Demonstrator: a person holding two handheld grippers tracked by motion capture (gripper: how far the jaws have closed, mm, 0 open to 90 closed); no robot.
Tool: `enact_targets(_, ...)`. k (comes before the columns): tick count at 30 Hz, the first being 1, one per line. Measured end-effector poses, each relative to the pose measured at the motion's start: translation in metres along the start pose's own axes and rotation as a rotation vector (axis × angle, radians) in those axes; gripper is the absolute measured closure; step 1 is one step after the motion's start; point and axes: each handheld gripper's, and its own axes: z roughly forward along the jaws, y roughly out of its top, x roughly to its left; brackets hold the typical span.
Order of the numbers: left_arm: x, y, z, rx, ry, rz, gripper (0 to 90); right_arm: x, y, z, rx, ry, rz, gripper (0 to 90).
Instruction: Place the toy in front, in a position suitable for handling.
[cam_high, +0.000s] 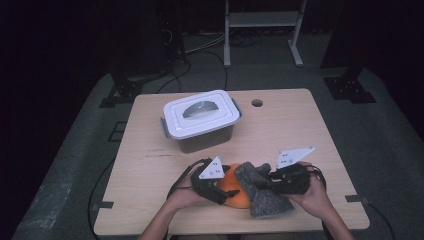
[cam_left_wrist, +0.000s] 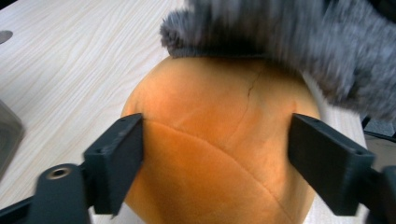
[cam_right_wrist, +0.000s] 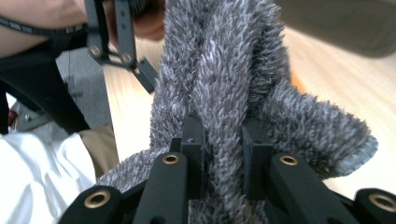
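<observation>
Left tool (cam_left_wrist: 215, 154) stands spread wide, its jaws pressing both flanks of the orange plush ball (cam_left_wrist: 219, 154), which rests on the surface (cam_high: 280, 125) near the front edge. Right tool (cam_right_wrist: 224, 154) is pinched tight on a fold of the grey fuzzy cloth (cam_right_wrist: 224, 84) draped over the ball.

Risk: pulling the cloth may drag the soft ball out of the left grip, or the fold may slip, since only pile is held.

Whether cloth and ball are joined cannot be determined. The lidded container (cam_high: 200, 120) hides its contents.
</observation>
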Motion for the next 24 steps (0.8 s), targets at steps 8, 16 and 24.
enact_targets(8, 0.000, -0.001, 0.003, 0.015, 0.001, -0.005, 19.6, -0.008, -0.009, 0.005, 0.012, 0.014, 0.031, 74.2)
enact_targets(16, 0.003, 0.001, 0.000, 0.010, 0.001, -0.013, 16.5, -0.019, -0.021, -0.002, 0.024, -0.001, 0.082, 74.0)
enact_targets(24, 0.005, -0.001, 0.001, 0.005, 0.019, -0.024, 18.8, -0.004, -0.006, -0.002, -0.015, -0.015, 0.031, 74.1)
